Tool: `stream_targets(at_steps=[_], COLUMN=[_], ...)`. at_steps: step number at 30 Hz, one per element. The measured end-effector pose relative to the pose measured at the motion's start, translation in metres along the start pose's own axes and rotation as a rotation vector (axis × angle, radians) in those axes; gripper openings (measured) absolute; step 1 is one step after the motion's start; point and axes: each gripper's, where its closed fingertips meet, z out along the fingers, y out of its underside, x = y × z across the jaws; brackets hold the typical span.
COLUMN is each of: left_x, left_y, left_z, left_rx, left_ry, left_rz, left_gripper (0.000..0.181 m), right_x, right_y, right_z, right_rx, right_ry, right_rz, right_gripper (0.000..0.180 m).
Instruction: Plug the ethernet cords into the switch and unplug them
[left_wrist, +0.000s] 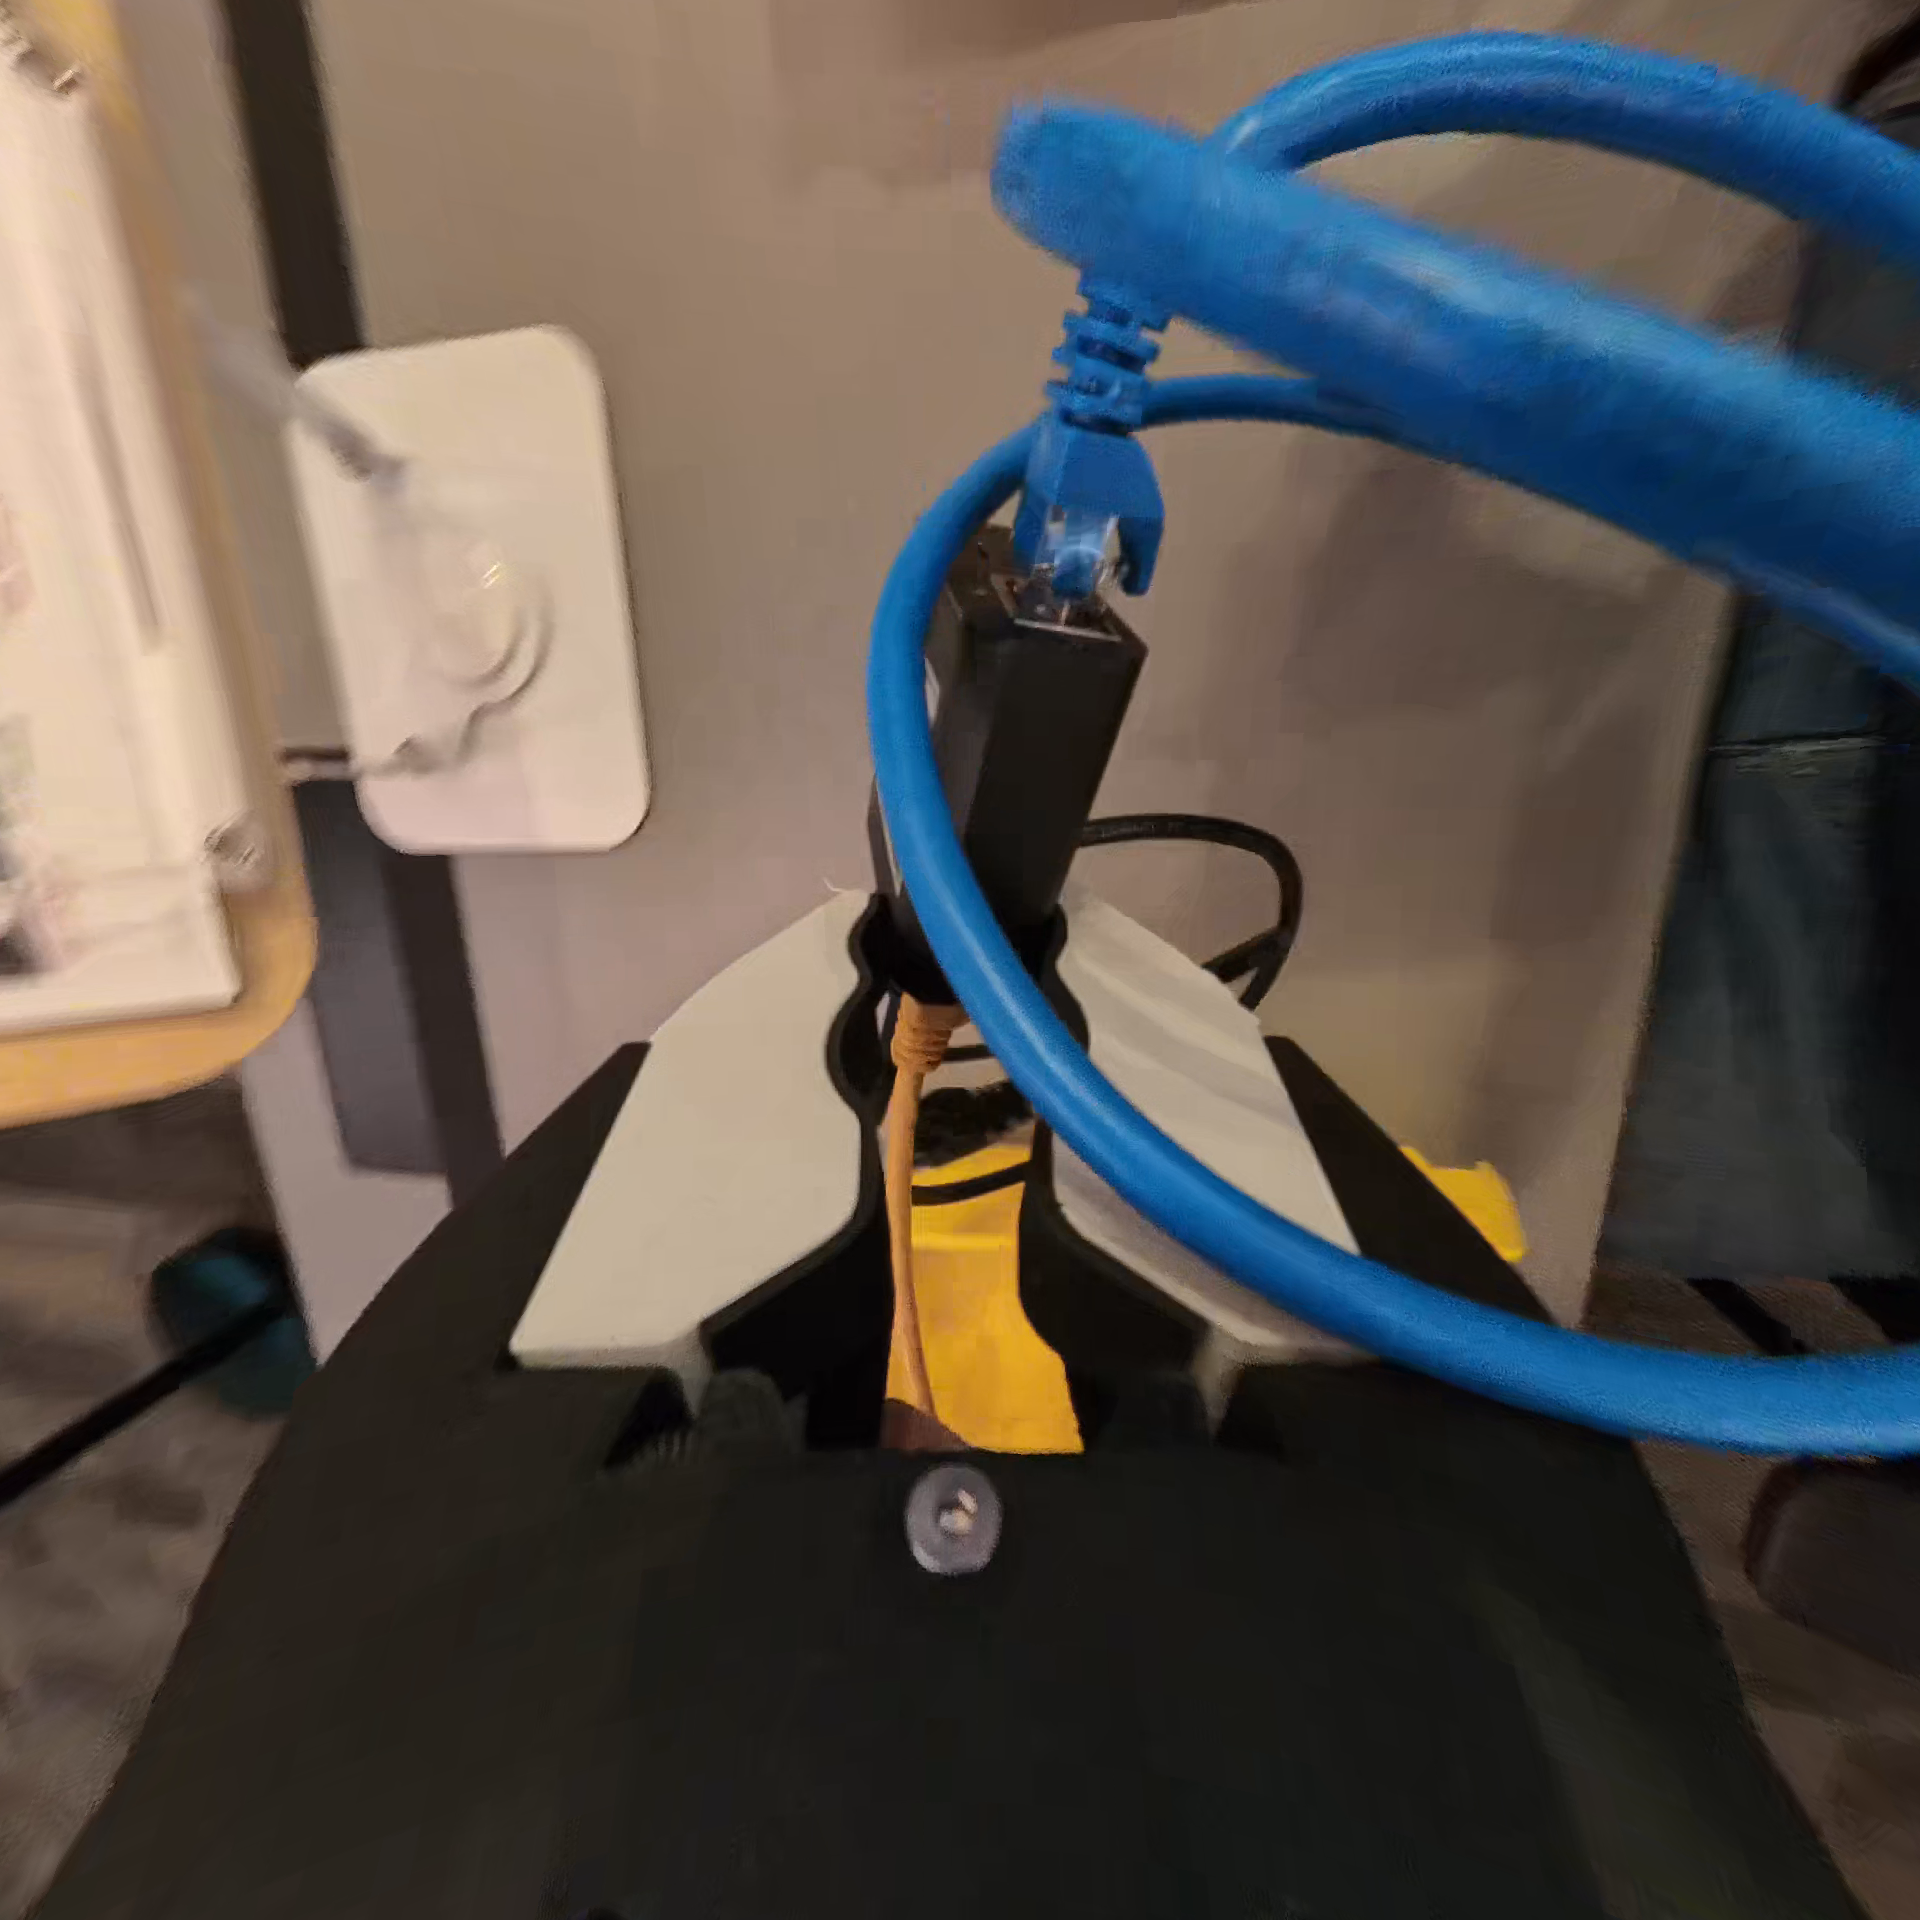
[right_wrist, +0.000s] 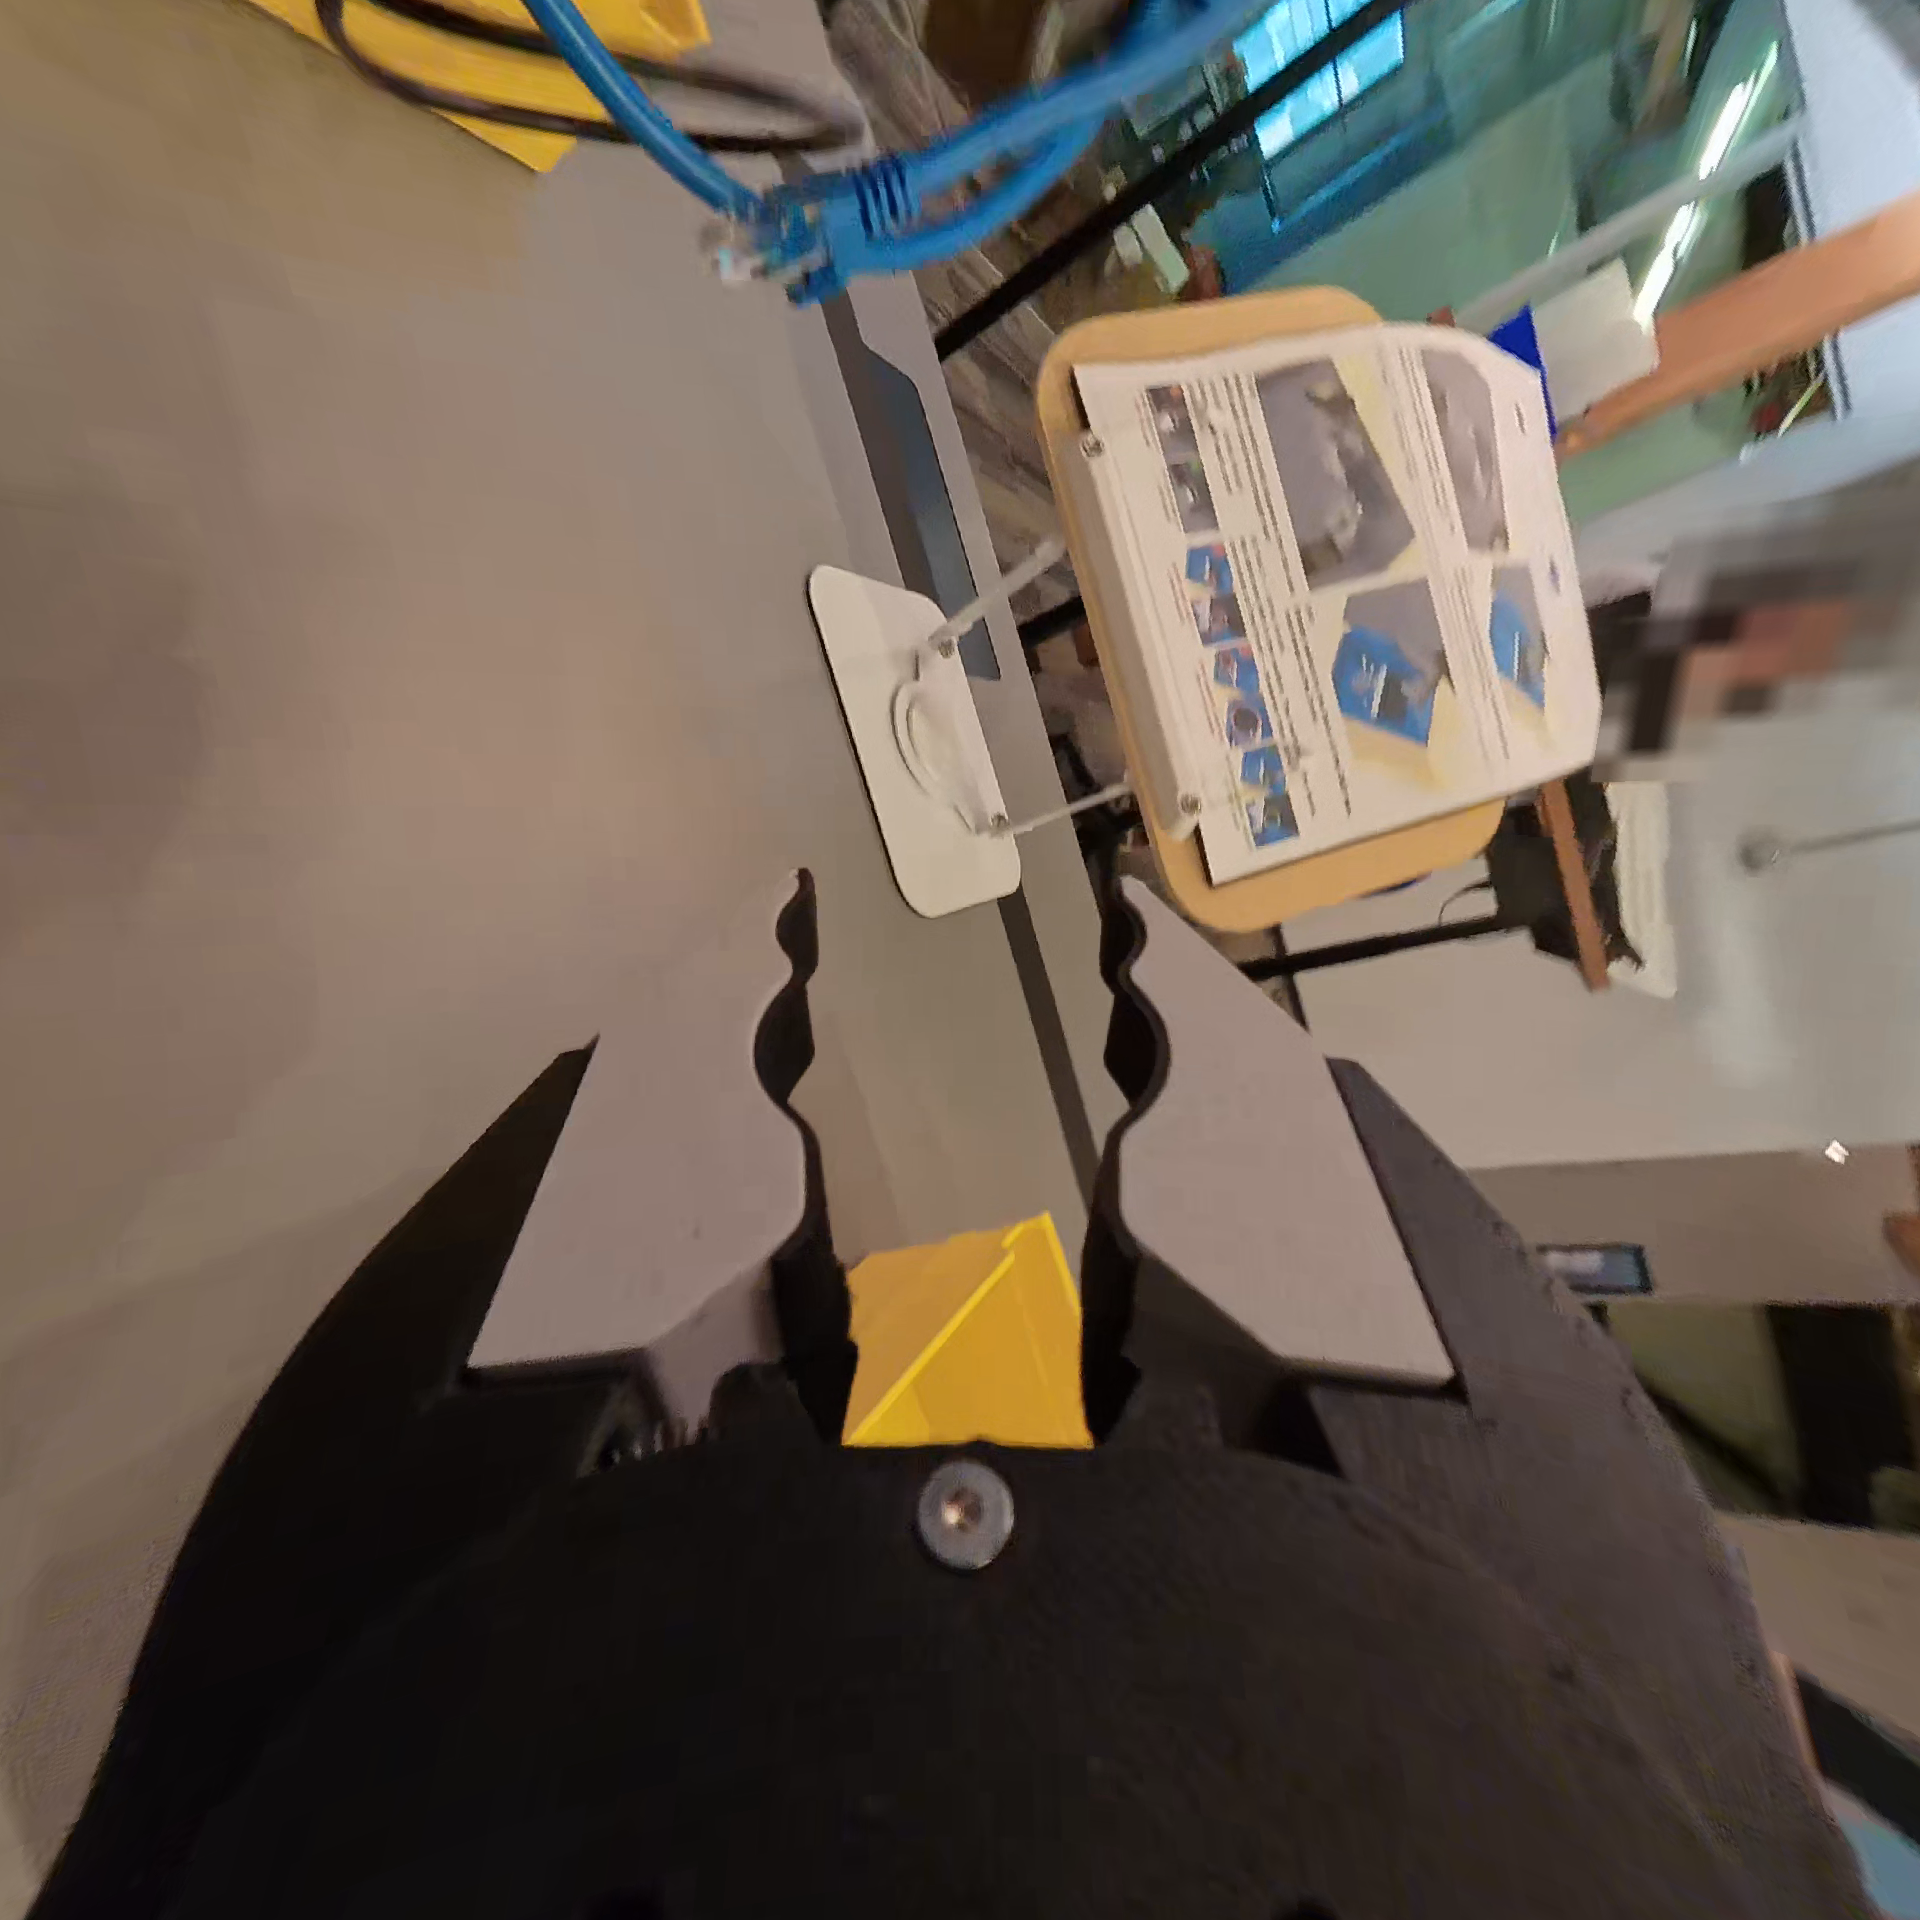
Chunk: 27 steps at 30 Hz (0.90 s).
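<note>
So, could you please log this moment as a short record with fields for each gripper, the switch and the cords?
left gripper: shut on the black switch, held upright
right gripper: open, empty
blue cord plug: at the switch's top port, seating unclear
blue cord: loops around the switch
orange cord: hangs below the switch between the left fingers

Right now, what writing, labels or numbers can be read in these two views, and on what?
Printed sheet on the wooden board: text too small and blurred to read.
Black switch held in the left tongs: pale side label, unreadable.
No other writing is legible.
</note>
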Motion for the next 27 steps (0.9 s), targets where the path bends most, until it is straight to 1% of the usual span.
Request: stream_targets(at_steps=[2, 4, 6, 8, 11, 14, 16, 18, 19, 24, 25, 27], left_x=[0.014, 0.024, 0.034, 0.041, 0.052, 0.061, 0.064, 0.067, 0.07, 0.085, 0.086, 0.088], left_y=[-0.017, -0.032, -0.041, -0.046, -0.053, -0.064, -0.07, -0.071, -0.071, -0.069, -0.07, -0.072], left_z=[0.01, 0.018, 0.027, 0.039, 0.054, 0.061, 0.064, 0.068, 0.07, 0.08, 0.081, 0.083], left_rx=[0.031, 0.066, 0.079, 0.054, 0.032, 0.06, 0.079, 0.075, 0.072, 0.048, 0.053, 0.065], left_ry=[0.116, 0.209, 0.299, 0.35, 0.415, 0.486, 0.529, 0.569, 0.596, 0.727, 0.744, 0.77], left_rz=[0.023, 0.043, 0.06, 0.098, 0.15, 0.161, 0.161, 0.156, 0.152, 0.146, 0.138, 0.125], left_gripper=[0.025, 0.025, 0.025, 0.025, 0.024, 0.024, 0.024, 0.024, 0.025, 0.025, 0.025, 0.025], right_x=[-0.004, -0.006, -0.01, -0.014, -0.028, -0.045, -0.045, -0.043, -0.041, -0.042, -0.043, -0.038], right_y=[-0.001, -0.001, -0.015, -0.026, -0.044, -0.044, -0.038, -0.041, -0.044, -0.04, -0.038, -0.036], right_z=[0.009, 0.015, 0.016, 0.017, 0.015, 0.02, 0.025, 0.022, 0.02, 0.029, 0.031, 0.028], right_rx=[0.018, 0.028, 0.104, 0.146, 0.235, 0.245, 0.213, 0.246, 0.256, 0.221, 0.219, 0.227], right_ry=[0.001, 0.025, 0.022, 0.016, -0.02, -0.069, -0.054, -0.027, -0.015, 0.049, 0.037, -0.007], right_rz=[-0.09, -0.175, -0.204, -0.233, -0.295, -0.342, -0.333, -0.332, -0.327, -0.406, -0.374, -0.231], right_gripper=[0.046, 0.046, 0.052, 0.062, 0.062, 0.06, 0.062, 0.062, 0.066, 0.075, 0.075, 0.074])
